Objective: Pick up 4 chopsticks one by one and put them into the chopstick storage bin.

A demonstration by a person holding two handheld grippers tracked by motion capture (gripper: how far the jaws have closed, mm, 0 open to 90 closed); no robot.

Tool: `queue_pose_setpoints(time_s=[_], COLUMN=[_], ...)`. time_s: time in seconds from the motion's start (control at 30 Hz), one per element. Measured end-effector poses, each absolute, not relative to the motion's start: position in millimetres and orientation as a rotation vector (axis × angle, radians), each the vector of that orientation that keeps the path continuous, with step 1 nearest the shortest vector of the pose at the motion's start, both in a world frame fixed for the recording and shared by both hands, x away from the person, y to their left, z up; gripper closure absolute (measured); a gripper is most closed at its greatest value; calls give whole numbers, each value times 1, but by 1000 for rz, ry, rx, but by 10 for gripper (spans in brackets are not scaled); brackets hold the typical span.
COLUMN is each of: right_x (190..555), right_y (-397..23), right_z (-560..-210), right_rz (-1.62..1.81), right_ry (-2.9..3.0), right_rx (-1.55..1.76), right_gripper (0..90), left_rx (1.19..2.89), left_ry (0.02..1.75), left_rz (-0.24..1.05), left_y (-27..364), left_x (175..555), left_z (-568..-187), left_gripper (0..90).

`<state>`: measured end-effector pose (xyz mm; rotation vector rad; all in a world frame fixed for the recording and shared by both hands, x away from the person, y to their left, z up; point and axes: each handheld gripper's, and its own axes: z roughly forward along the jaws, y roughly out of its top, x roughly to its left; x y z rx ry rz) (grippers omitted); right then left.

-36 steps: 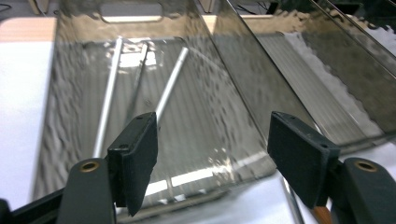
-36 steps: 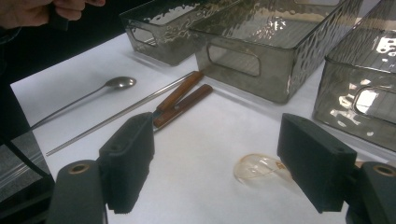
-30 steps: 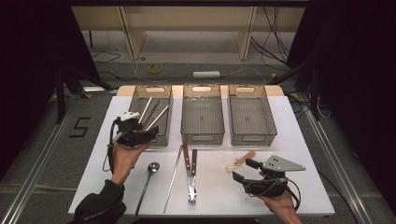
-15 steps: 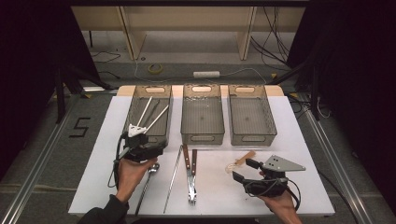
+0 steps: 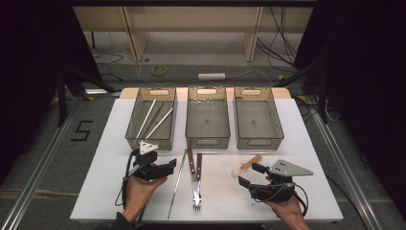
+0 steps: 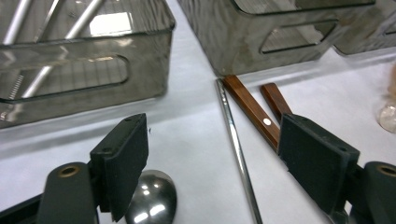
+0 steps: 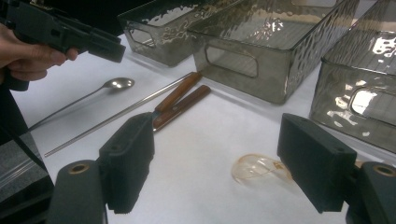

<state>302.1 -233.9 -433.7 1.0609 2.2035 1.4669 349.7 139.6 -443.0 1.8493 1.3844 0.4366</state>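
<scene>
My left gripper [image 5: 168,166] hangs open just above the table in front of the left bin [image 5: 149,140]. Its jaws have just been opening and hold nothing [image 6: 212,135]. Below them lie a metal spoon [image 6: 152,201], a long metal rod [image 6: 236,149] and two wooden-handled forks [image 6: 252,109]. My right gripper [image 5: 249,174] stands open and empty at the near right. Its jaws [image 7: 219,135] frame a clear amber plastic spoon [image 7: 259,169] on the table. The left bin holds several metal rods [image 5: 158,123].
Three grey see-through bins stand in a row at the back: the left one, a middle bin [image 5: 208,142] and a right bin [image 5: 258,140], both bare inside. The white table [image 5: 110,143] ends close to the hands.
My left hand has come back from the left bin's front, moving nearer and to the right and sinking, so it now covers the metal spoon. The right gripper has stayed put.
</scene>
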Motion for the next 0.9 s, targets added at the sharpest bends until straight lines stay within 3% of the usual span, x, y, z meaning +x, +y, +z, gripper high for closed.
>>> queue_pose_setpoints(time_s=[0.2,0.9], right_x=[302,302], right_y=[-234,-233], right_z=[-433,-434], right_rz=[1470,1462], right_ry=[2201,2206], right_rx=[1062,1063], right_gripper=[284,284], left_rx=[1856,1997], left_ry=[1389,1374], left_rz=[419,388], left_y=[132,109], left_x=[345,336], left_z=[-448,-471], left_gripper=[271,546])
